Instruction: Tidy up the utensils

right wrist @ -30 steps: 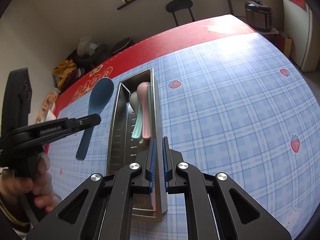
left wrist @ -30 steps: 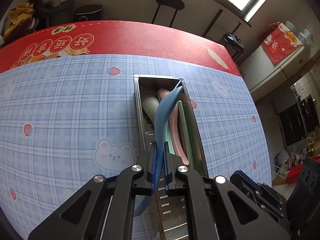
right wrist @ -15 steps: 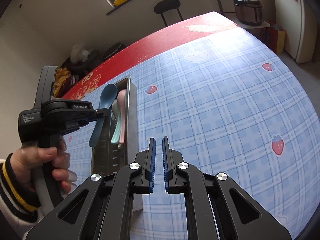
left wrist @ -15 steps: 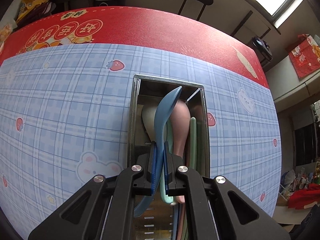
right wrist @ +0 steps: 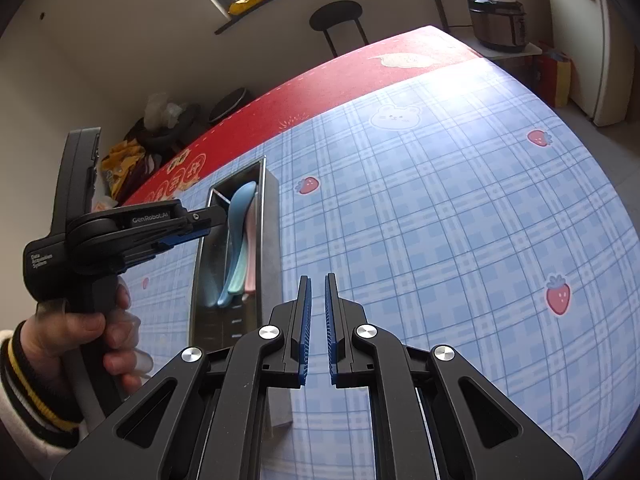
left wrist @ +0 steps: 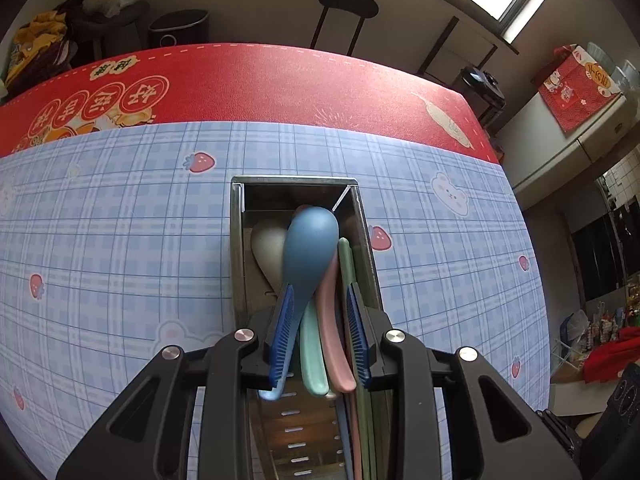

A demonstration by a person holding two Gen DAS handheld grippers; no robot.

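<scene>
Since the earlier frame, the left gripper (left wrist: 318, 334) has spread its fingers, releasing the blue spoon (left wrist: 308, 252), which now lies atop the other spoons in the metal tray (left wrist: 236, 240). Right gripper (right wrist: 316, 330): empty, fingers slightly parted, idle over the tablecloth (right wrist: 440, 220).

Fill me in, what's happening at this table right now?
A person with a handheld claw in each hand is sorting spoons into a metal tray on the plaid tablecloth. The left claw is open over the tray, with the blue spoon lying between its fingers on top of the pink spoon, the mint spoon and a pale one. The right claw hangs empty above the cloth beside the tray, fingers slightly apart.
</scene>
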